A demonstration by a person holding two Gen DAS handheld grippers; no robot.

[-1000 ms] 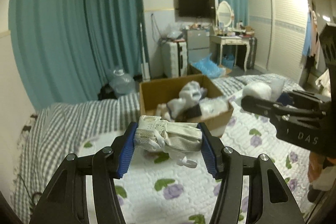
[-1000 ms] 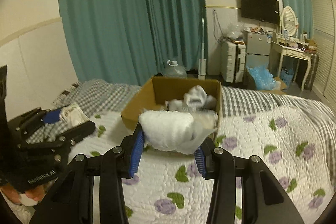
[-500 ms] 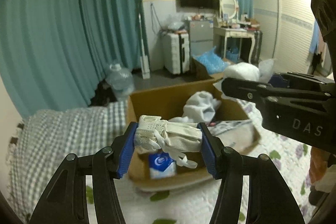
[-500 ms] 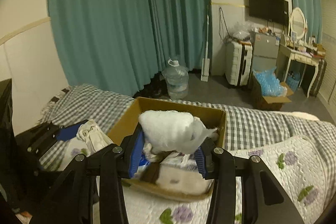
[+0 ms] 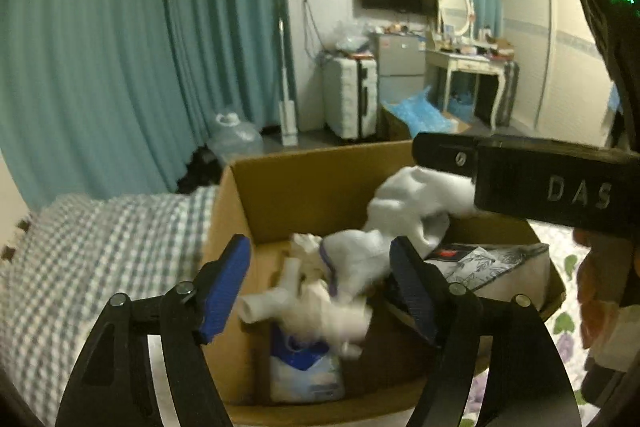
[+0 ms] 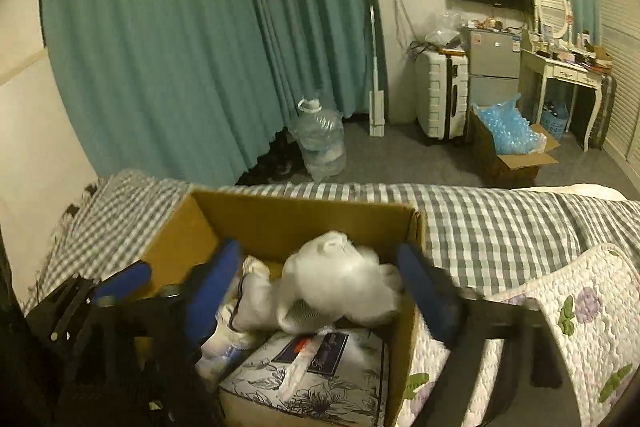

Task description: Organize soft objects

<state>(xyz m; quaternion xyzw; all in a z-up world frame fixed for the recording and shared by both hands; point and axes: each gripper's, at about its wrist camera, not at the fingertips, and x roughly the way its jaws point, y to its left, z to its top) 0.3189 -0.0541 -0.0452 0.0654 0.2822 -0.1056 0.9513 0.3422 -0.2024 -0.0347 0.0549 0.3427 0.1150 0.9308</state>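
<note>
Left wrist view: a cream cloth bundle (image 5: 316, 301), blurred, is seen inside the cardboard box (image 5: 304, 187), between and beyond the spread fingers of the left gripper (image 5: 320, 287); no finger touches it. A white sock-like bundle (image 5: 416, 203) is seen further back in the box, partly hidden by the black body of the right gripper (image 5: 532, 183), which crosses this view from the right. A blue-and-white tissue pack (image 5: 306, 371) is seen on the box floor below the cream bundle, and a floral-printed package (image 5: 496, 267) lies on the right side of the box.

From the right wrist view, a white soft bundle (image 6: 340, 283) is seen in the box (image 6: 304, 219), resting on the floral package (image 6: 316, 383). The right gripper (image 6: 324, 291) is held wide, its blue pads (image 6: 208, 291) apart from the bundle on both sides. The box is set on a bed with a grey checked blanket (image 6: 496, 223) and a floral quilt (image 6: 580, 323). Teal curtains (image 6: 192, 39) are seen behind.
</note>
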